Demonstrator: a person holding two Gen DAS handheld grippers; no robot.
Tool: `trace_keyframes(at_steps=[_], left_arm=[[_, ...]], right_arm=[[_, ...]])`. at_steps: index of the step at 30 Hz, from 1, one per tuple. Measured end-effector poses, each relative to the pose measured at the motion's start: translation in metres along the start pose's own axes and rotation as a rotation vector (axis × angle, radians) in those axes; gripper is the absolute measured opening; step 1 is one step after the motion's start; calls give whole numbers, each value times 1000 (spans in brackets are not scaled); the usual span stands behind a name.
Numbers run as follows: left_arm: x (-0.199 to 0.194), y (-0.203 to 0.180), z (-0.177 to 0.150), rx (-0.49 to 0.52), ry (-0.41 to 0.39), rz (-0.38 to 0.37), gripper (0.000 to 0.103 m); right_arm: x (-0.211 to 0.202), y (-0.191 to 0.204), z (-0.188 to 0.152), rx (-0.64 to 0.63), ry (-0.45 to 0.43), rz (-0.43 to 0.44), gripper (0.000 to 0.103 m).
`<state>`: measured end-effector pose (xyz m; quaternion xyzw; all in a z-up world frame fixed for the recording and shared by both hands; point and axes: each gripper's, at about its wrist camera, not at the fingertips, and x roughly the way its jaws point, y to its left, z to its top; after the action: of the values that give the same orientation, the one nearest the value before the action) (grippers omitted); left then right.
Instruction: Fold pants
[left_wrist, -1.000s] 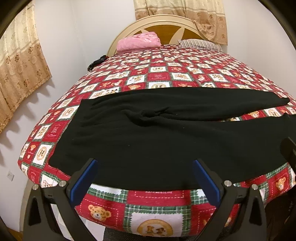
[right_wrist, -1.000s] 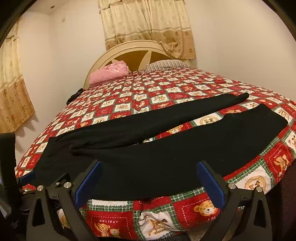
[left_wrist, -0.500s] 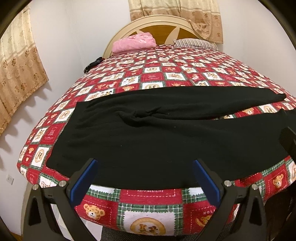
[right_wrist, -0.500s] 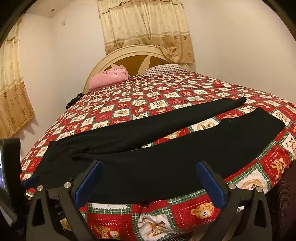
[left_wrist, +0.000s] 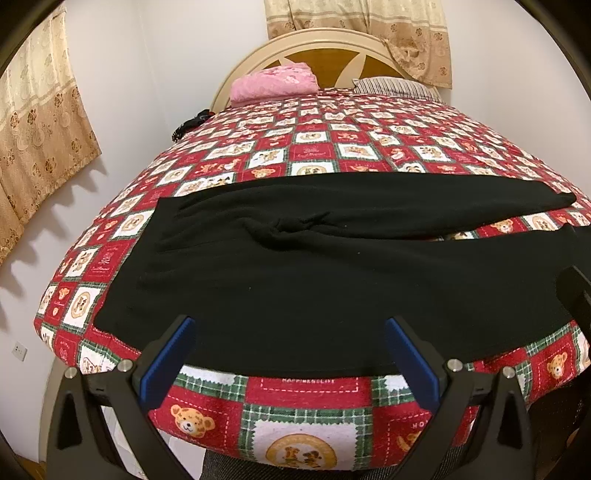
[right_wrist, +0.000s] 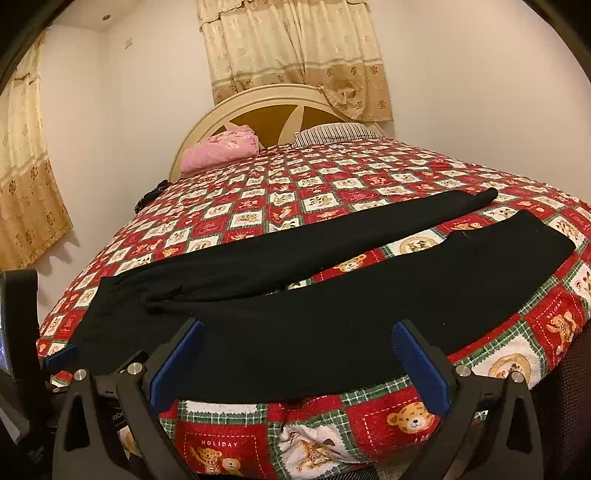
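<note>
Black pants lie flat across the near end of the bed, waist to the left, both legs running right. In the right wrist view the pants show two legs split apart, a strip of quilt between them. My left gripper hovers open at the bed's near edge, over the pants' hem side near the waist. My right gripper is open too, just before the near leg. Neither touches the cloth. The left gripper's blue pad shows at the left edge of the right wrist view.
A red teddy-bear patchwork quilt covers the bed. A pink folded blanket and a striped pillow lie by the headboard. A dark item sits at the bed's left edge. Curtains hang behind.
Both views have lifted a little and shifted slightly; the pants lie as before. Both grippers stay open.
</note>
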<state>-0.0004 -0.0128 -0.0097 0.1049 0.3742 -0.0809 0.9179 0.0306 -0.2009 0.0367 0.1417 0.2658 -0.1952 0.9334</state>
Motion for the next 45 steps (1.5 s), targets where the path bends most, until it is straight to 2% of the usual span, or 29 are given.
trace_keyframes(at_steps=[20, 33, 41, 45], left_arm=[[9, 5, -2, -9, 26, -10, 103], [36, 20, 2, -30, 61, -2, 103], [54, 50, 21, -30, 52, -7, 103], [69, 105, 55, -78, 43, -23, 103]], right_arm=[[8, 1, -3, -10, 24, -11, 102], [28, 8, 1, -60, 17, -58, 102], [64, 30, 26, -93, 45, 0, 102], [82, 41, 49, -140, 47, 32, 102]])
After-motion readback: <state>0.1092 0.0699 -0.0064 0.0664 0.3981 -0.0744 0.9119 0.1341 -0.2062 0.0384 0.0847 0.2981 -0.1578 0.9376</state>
